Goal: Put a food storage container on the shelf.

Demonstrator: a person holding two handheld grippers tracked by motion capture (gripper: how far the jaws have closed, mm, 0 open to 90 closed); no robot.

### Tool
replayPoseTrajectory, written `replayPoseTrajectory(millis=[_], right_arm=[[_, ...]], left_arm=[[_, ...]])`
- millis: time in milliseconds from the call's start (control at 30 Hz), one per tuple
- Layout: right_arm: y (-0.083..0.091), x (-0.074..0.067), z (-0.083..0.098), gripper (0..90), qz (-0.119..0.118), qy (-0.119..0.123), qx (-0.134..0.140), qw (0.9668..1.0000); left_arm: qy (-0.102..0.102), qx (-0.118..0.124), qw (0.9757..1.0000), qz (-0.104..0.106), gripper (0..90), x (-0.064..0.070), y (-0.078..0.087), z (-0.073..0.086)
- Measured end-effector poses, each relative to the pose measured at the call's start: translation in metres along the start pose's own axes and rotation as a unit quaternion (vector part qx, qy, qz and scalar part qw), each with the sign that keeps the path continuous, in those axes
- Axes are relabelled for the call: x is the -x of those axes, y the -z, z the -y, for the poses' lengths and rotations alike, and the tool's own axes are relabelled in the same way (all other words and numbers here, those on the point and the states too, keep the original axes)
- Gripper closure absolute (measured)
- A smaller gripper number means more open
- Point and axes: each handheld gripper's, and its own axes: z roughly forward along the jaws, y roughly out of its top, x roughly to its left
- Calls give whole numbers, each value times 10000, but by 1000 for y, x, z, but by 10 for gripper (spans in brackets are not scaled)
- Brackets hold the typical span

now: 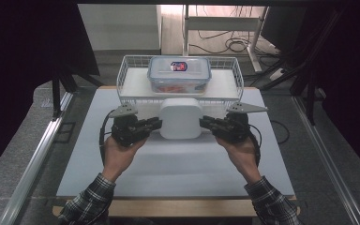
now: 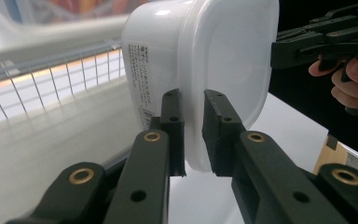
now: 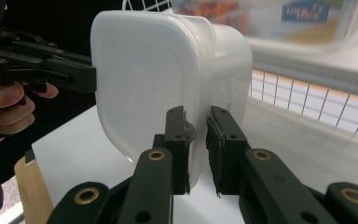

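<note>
White lidded container point(image 1: 181, 118), mid-frame, pinched at opposite rims by left gripper point(image 1: 157, 124) and right gripper point(image 1: 203, 122); I'd lift evenly, keeping it level.

white box point(image 1: 181, 118): plain milky white, slightly see-through, between the two grippers; a small printed label in dark text on its side
left gripper point(image 1: 157, 124): black jaws with brass-coloured rivets, grey plate on top
right gripper point(image 1: 204, 123): black jaws, brass-coloured rivets, grey plate on top
wire basket point(image 1: 132, 63): white wire grid, beyond the grippers
clear container point(image 1: 179, 73): transparent with a bluish lid rim, red-and-blue sticker on top, orange-red contents, beyond the white box
table top point(image 1: 178, 164): pale grey-white, light wood edge, below the grippers
sleeves point(image 1: 88, 204): black-and-white plaid, behind the grippers
</note>
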Motion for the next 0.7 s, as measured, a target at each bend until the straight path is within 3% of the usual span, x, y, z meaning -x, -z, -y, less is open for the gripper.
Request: replayPoseTrajectory(millis=[700], right_arm=[[2,-2,-63,778,123,307,363,9988]], left_arm=[[-241,406,9987,-199,795,-6,17,-55]])
